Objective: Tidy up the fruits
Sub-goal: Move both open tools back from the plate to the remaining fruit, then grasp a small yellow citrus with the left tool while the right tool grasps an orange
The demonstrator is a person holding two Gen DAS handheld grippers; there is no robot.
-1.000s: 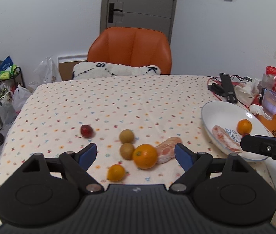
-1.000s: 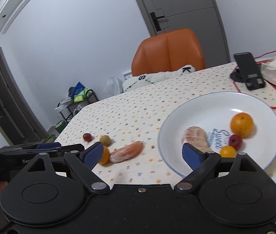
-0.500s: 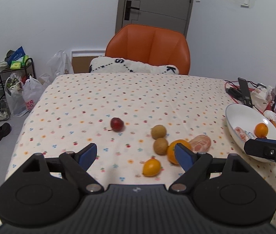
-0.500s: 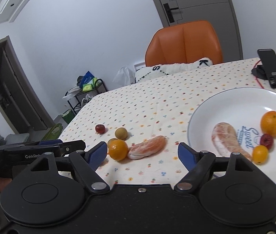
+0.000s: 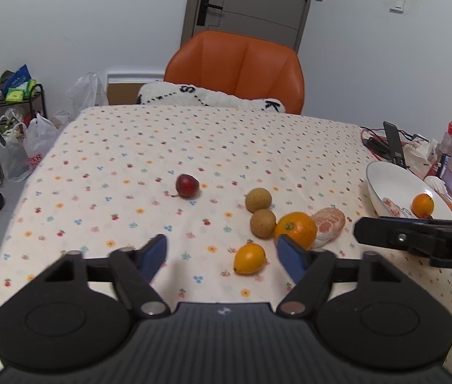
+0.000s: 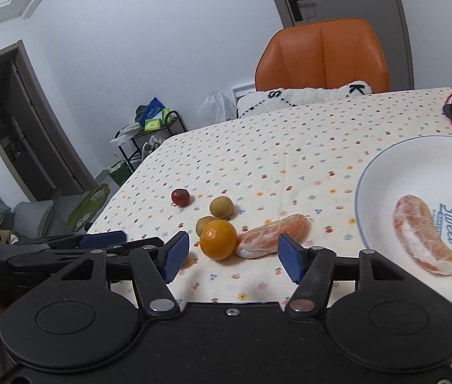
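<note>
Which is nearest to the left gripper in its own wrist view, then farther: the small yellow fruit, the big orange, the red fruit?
1. Small yellow fruit, between the open left gripper's fingers.
2. Big orange, behind the right fingertip.
3. Red fruit, farther back, alone.

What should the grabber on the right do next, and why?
Probably ease the right gripper forward and down around the orange or the peeled segment. Both lie loose on the tablecloth just ahead of its open fingers, while the plate already holds other fruit. Which of the two it takes, I cannot tell.
</note>
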